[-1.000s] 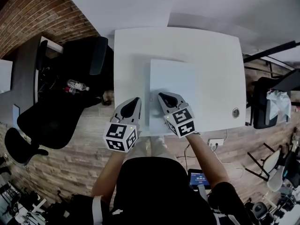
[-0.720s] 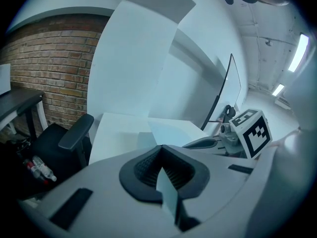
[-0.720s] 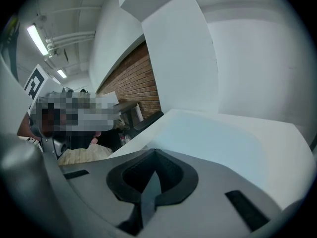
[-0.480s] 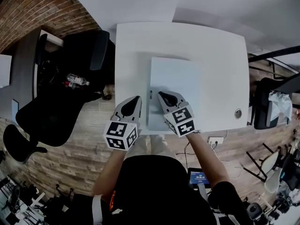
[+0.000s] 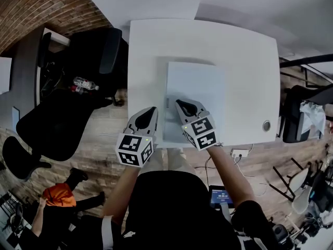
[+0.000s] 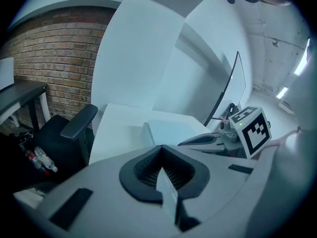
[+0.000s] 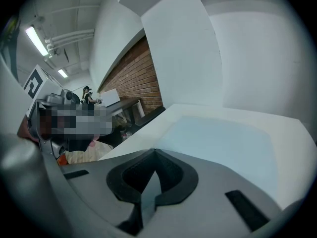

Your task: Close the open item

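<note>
Item: flat pale-grey rectangular case (image 5: 195, 95) on white table (image 5: 244, 87); probably rigid, smooth, slippery; press lid's near edge. Tools: left gripper (image 5: 150, 113), right gripper (image 5: 182, 107), jaws together, empty.

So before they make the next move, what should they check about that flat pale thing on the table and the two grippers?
1. Flat pale item lies flat on the white table, no raised lid: ok.
2. Item fully shut along its edges: cannot tell.
3. Left gripper jaws together, nothing between them: ok.
4. Right gripper jaws together, nothing between them: ok.
5. Right gripper's tip lifted off the item's near left corner: cannot tell.
</note>
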The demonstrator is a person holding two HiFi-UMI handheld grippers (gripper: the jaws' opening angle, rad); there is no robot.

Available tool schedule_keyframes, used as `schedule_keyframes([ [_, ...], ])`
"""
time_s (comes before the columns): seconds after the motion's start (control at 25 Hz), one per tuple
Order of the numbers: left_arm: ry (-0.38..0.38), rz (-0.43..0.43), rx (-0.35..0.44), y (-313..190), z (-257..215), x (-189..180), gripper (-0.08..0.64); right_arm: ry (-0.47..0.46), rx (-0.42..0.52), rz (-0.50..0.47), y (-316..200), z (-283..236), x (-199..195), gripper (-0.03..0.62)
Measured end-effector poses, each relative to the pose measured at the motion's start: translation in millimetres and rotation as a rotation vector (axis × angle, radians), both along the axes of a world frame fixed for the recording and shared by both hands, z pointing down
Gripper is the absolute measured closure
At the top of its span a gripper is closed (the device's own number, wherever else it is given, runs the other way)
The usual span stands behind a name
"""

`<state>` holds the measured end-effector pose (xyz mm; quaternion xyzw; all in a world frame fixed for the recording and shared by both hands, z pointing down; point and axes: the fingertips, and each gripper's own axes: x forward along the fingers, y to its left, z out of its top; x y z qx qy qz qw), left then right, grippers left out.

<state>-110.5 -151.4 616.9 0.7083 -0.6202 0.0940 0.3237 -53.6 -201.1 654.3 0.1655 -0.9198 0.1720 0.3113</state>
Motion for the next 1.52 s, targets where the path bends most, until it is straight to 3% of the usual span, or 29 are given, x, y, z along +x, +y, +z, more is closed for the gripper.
schedule_keyframes([
  [0.76, 0.023, -0.016, -0.027, 1, 13, -1, 0.551, 0.130, 0.112, -0.134, 10, 15, -17, 0.555],
  [1.52, 0.038, -0.018, -0.035, 11, 20, -7, 0.551, 0.204, 0.153, -0.156, 14, 23, -21, 0.555],
])
